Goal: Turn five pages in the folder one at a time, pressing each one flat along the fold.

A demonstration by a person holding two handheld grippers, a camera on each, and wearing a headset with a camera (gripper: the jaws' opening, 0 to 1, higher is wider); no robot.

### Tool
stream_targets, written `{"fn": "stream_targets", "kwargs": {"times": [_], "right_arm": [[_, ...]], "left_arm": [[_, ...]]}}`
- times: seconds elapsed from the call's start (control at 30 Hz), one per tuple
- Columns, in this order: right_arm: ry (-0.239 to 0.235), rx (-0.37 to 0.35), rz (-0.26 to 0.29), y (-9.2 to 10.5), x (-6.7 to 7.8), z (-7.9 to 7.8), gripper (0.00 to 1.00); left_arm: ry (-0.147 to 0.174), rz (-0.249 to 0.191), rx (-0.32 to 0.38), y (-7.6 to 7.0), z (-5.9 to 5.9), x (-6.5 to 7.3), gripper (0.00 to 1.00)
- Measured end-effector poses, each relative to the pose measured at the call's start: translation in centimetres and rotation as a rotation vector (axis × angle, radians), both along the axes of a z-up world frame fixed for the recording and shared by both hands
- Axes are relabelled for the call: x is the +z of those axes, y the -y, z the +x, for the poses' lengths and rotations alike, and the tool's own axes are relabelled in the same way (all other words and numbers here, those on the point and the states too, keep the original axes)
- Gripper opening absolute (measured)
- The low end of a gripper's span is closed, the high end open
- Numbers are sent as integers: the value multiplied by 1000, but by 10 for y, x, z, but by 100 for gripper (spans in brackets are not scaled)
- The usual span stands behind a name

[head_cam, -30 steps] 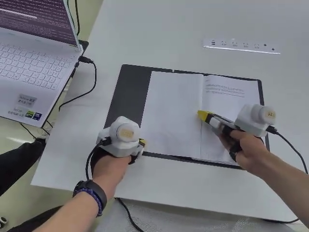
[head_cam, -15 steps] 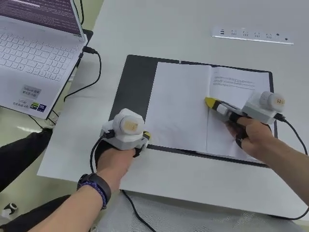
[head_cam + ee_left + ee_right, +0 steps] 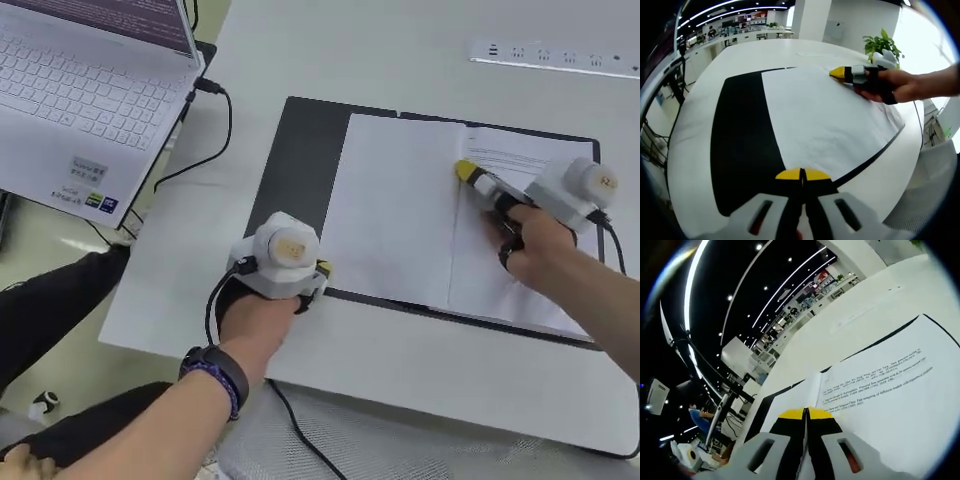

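Observation:
An open black folder (image 3: 295, 160) lies on the white table, a blank white page (image 3: 395, 215) on its left side and a printed page (image 3: 520, 165) on its right. My right gripper (image 3: 464, 172) is shut, its yellow tips resting on the fold near the top of the pages. The left gripper view shows the same right gripper (image 3: 836, 73) pressing the paper. My left gripper (image 3: 318, 272) is shut, pressing the folder's near edge at the lower left corner of the blank page (image 3: 825, 120). The right gripper view has the printed page (image 3: 890, 385) ahead of my right gripper (image 3: 804, 413).
An open laptop (image 3: 90, 100) sits at the table's left with a black cable (image 3: 205, 150) running toward the folder. A white power strip (image 3: 555, 55) lies at the far right. The table's near edge runs just below the folder.
My right gripper has slid up along the fold, away from me, toward the top of the pages. The left gripper holds its place at the folder's near edge. The head camera has shifted.

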State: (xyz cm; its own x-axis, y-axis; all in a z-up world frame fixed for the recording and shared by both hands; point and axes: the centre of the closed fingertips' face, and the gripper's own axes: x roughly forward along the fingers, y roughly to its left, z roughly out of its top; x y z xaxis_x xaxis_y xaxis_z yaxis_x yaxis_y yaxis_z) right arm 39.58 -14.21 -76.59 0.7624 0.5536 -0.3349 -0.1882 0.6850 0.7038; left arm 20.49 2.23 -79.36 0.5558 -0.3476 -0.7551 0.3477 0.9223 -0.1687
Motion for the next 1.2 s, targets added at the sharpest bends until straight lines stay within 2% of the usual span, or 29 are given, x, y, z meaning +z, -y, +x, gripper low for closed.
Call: {"fn": "stream_targets", "kwargs": {"times": [0.23,0.53,0.73,0.77,0.83,0.87,0.9,0.93,0.97,1.03,1.1,1.2], "right_arm": [[11,-59,20,-3,9,10,0],[19,-93,23,-5,13,33,0],[15,-66,-15,-7,8,56,0],[12,-64,-15,-7,7,59,0],[-6,-92,23,-4,4,64,0],[-1,-87,21,-3,3,65,0],[6,-78,15,-4,1,66,0],[38,-50,-12,-4,1,66,0],[49,-45,-20,-4,2,65,0],[46,-22,-24,-7,1,60,0],[47,-1,-14,-9,0,52,0],[55,69,-18,-18,2,33,0]], "left_arm": [[4,5,-7,0,1,0,0],[6,11,-18,1,2,1,0],[6,11,-17,1,2,1,0],[6,12,-17,1,2,1,0],[6,11,-17,1,2,1,0],[7,11,-18,1,2,1,0],[6,11,-18,1,2,1,0],[6,11,-19,1,2,1,0],[6,11,-19,1,2,1,0],[8,11,-20,1,1,1,0],[10,13,-22,1,1,1,0],[12,13,-20,0,1,1,0]]}}
